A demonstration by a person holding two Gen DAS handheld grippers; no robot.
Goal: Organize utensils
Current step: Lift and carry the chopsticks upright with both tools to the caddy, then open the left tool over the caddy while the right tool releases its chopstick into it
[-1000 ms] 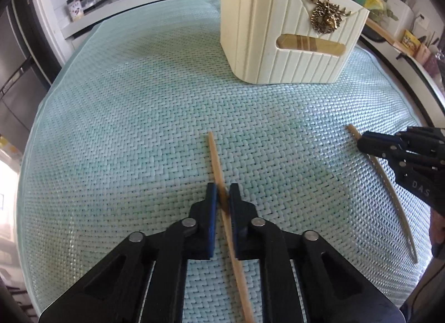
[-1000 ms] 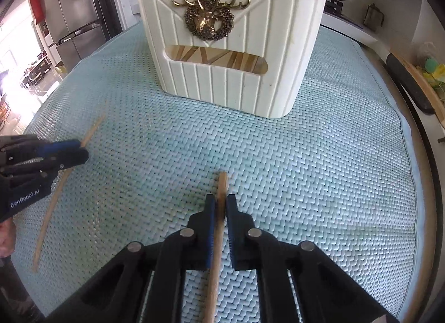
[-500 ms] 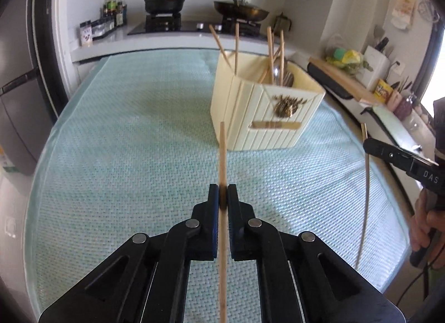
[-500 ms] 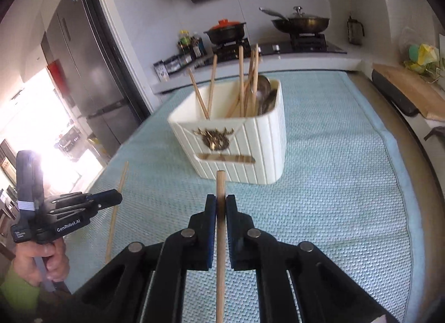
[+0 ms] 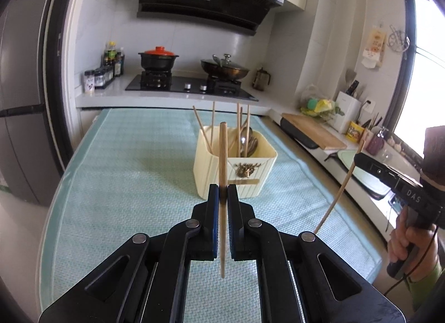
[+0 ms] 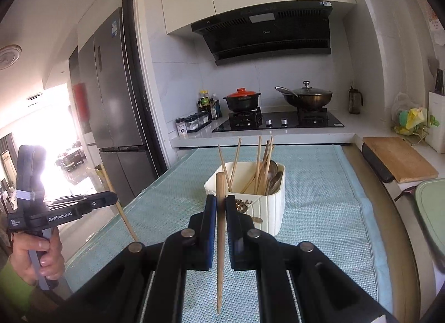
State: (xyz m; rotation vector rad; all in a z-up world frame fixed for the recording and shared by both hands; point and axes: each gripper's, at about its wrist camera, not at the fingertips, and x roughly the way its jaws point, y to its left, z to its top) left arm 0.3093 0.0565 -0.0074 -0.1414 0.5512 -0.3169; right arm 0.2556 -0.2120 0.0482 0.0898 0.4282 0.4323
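Note:
My left gripper (image 5: 222, 192) is shut on a wooden chopstick (image 5: 222, 156) and holds it upright, high above the teal mat (image 5: 125, 184). My right gripper (image 6: 220, 203) is shut on a second wooden chopstick (image 6: 221, 225), also upright and lifted. A cream utensil holder (image 5: 258, 161) with a brass deer ornament stands ahead on the mat; it shows in the right wrist view (image 6: 271, 211) too. It holds several chopsticks and spoons. Each gripper shows in the other's view, the right one (image 5: 364, 160) and the left one (image 6: 108, 198), both short of the holder.
A stove with a red-lidded pot (image 5: 158, 59) and a wok (image 5: 225, 70) sits beyond the mat. A wooden cutting board (image 6: 400, 159) lies on the right counter. A fridge (image 6: 116, 106) stands at the left. Spice jars (image 5: 97, 78) line the counter.
Both grippers have lifted their chopsticks off the mat and risen well above it. The chopsticks have turned from lying flat to upright, and the holder now appears farther below.

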